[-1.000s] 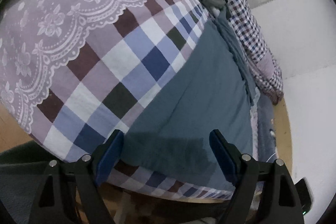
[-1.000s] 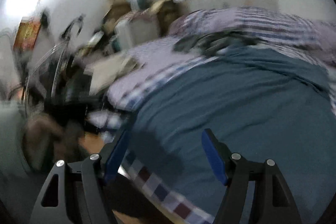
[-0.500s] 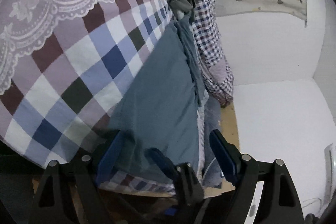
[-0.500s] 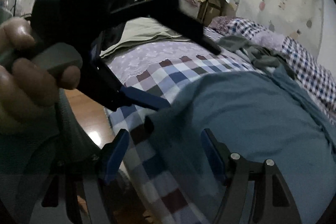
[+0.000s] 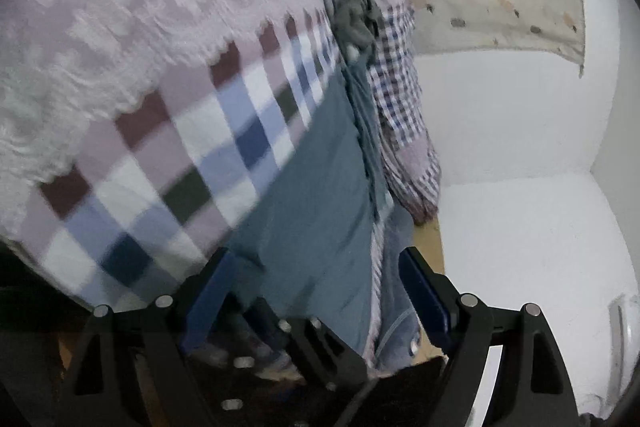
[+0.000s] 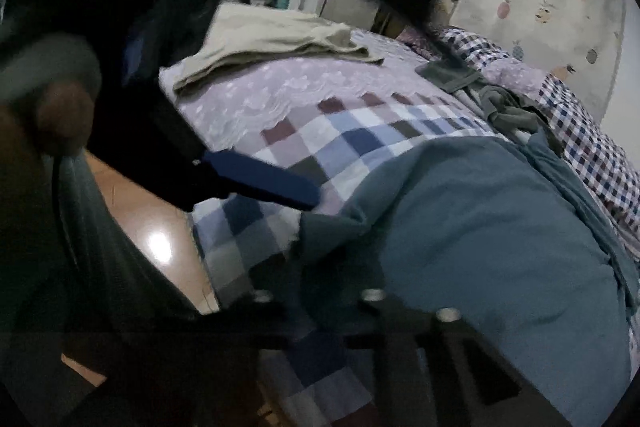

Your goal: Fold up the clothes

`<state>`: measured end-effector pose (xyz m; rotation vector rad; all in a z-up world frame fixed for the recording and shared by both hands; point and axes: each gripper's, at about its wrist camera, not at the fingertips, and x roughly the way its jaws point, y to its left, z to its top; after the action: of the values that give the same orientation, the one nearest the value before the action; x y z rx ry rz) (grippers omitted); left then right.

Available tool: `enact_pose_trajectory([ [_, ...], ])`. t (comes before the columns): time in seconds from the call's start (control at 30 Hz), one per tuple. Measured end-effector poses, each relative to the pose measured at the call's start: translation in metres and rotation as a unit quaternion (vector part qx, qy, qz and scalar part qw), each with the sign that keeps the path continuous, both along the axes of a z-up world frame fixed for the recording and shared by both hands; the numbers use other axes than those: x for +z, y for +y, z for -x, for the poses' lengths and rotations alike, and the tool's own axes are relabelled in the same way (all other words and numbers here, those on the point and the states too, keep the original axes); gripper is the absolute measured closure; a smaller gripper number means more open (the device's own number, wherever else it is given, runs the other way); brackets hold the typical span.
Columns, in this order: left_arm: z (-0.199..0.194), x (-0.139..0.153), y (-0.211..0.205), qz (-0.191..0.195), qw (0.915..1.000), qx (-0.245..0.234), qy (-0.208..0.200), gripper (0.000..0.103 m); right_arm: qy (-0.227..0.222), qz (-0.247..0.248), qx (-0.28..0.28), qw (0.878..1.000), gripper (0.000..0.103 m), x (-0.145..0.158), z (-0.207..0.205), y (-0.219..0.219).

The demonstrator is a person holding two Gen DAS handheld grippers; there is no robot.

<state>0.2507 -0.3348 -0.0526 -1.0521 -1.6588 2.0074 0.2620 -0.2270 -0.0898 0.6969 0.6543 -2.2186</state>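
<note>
I've got the teal garment (image 6: 500,227) spread flat on the bed (image 6: 320,131), my left hand-held gripper (image 5: 312,291) spread wide at its six-o'clock hem, right hand-held gripper (image 6: 320,251) seemingly pinching that corner, so lift evenly.

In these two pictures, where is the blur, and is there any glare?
Left wrist view: the checked bedspread is smeared by motion blur. Right wrist view: the near foreground is dark and blurred, the teal-grey cloth is sharper, and the wooden floor carries one bright glare spot.
</note>
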Motion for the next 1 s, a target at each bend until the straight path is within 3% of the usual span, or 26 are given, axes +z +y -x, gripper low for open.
enact_pose_trajectory([
  [0.1, -0.005, 0.000, -0.004, 0.020, 0.9996, 0.014, -0.013, 0.017, -0.009, 0.024, -0.001, 1.000, 0.100, 0.011, 0.003, 0.006],
  [0.27, -0.002, 0.004, 0.011, 0.060, 0.9979, -0.020, -0.015, 0.017, -0.018, 0.052, 0.004, 0.998, 0.100, 0.027, 0.005, 0.008],
  [0.43, -0.002, 0.000, 0.012, 0.062, 0.9974, -0.023, -0.030, 0.018, -0.028, 0.049, 0.010, 0.998, 0.096, 0.028, 0.005, 0.006],
  [0.5, -0.004, -0.006, 0.009, 0.056, 0.9973, -0.020, -0.043, 0.027, -0.035, 0.044, 0.003, 0.998, 0.089, 0.024, 0.007, 0.007],
  [0.57, -0.011, -0.011, 0.005, 0.059, 0.9965, -0.020, -0.055, 0.031, -0.035, 0.044, 0.001, 0.998, 0.069, 0.022, 0.007, 0.008],
  [0.73, -0.015, -0.014, 0.011, 0.068, 0.9952, -0.027, -0.066, 0.035, -0.034, 0.038, 0.000, 0.999, 0.063, 0.020, 0.006, 0.011],
  [0.9, -0.016, -0.014, 0.013, 0.069, 0.9950, -0.018, -0.070, 0.058, -0.017, 0.024, 0.005, 1.000, 0.049, 0.016, -0.006, 0.015],
  [1.0, -0.018, -0.015, 0.011, 0.067, 0.9951, -0.012, -0.071, 0.079, 0.007, 0.003, 0.020, 1.000, 0.047, 0.011, -0.015, 0.013],
])
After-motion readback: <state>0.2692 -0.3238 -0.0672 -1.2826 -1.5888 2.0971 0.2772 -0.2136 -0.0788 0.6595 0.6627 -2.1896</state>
